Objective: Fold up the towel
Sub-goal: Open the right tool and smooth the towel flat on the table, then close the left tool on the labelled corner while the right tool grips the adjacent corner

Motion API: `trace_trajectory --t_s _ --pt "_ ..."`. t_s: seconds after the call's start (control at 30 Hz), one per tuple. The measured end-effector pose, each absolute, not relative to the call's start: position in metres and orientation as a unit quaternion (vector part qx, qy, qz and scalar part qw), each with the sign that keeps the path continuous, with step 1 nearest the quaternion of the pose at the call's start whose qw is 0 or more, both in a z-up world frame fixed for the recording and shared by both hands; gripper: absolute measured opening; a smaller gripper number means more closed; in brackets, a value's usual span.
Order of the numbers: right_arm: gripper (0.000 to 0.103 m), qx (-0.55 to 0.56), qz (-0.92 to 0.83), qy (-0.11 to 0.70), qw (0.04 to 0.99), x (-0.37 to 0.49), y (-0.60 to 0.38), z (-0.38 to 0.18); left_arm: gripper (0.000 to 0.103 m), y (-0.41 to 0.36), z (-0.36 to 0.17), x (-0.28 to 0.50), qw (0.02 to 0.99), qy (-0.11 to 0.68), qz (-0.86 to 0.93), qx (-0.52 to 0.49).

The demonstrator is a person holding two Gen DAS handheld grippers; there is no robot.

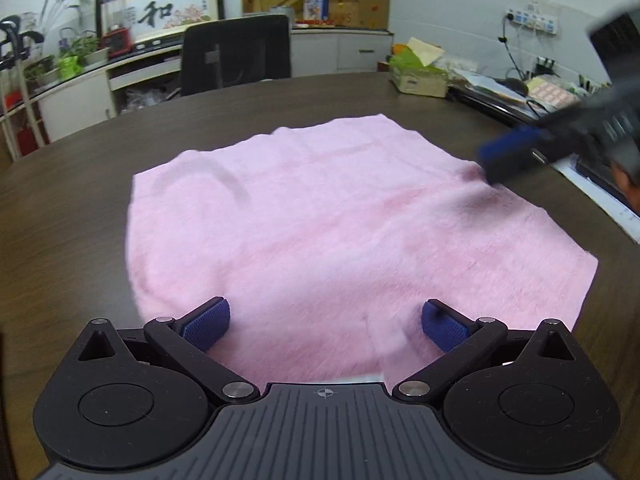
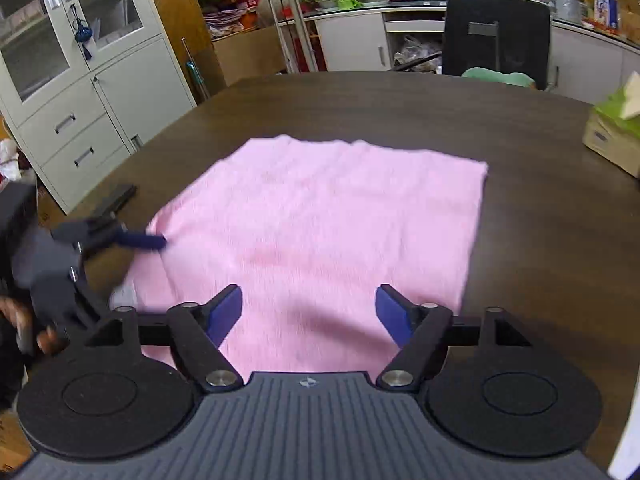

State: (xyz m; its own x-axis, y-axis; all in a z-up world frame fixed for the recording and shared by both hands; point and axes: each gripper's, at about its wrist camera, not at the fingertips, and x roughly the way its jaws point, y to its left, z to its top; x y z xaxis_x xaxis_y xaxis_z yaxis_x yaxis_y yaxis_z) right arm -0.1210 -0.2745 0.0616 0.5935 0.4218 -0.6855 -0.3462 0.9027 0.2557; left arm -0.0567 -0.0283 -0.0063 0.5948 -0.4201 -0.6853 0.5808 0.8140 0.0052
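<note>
A pink towel [image 1: 328, 216] lies spread flat on the dark wooden table [image 1: 80, 184]; it also shows in the right wrist view [image 2: 320, 216]. My left gripper [image 1: 326, 326] is open and empty, with its jaws wide above the towel's near edge. It also shows, blurred, at the towel's left edge in the right wrist view [image 2: 140, 240]. My right gripper [image 2: 309, 316] is open and empty over the towel's near edge. It also shows, blurred, at the towel's right side in the left wrist view [image 1: 516, 156].
A tissue box [image 1: 420, 76] stands on the table at the far right, beside papers and cables [image 1: 520, 96]. A black office chair [image 1: 236, 56] stands behind the table. A flat black object [image 2: 116, 198] lies near the table's left edge. Cabinets [image 2: 80, 80] stand beyond.
</note>
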Motion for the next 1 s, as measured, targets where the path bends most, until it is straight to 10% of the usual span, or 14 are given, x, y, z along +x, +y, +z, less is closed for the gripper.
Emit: trace_trajectory --t_s 1.0 --pt "0.097 -0.006 0.160 0.353 0.922 -0.237 -0.255 0.026 0.103 0.086 0.006 -0.088 0.901 0.386 -0.156 -0.118"
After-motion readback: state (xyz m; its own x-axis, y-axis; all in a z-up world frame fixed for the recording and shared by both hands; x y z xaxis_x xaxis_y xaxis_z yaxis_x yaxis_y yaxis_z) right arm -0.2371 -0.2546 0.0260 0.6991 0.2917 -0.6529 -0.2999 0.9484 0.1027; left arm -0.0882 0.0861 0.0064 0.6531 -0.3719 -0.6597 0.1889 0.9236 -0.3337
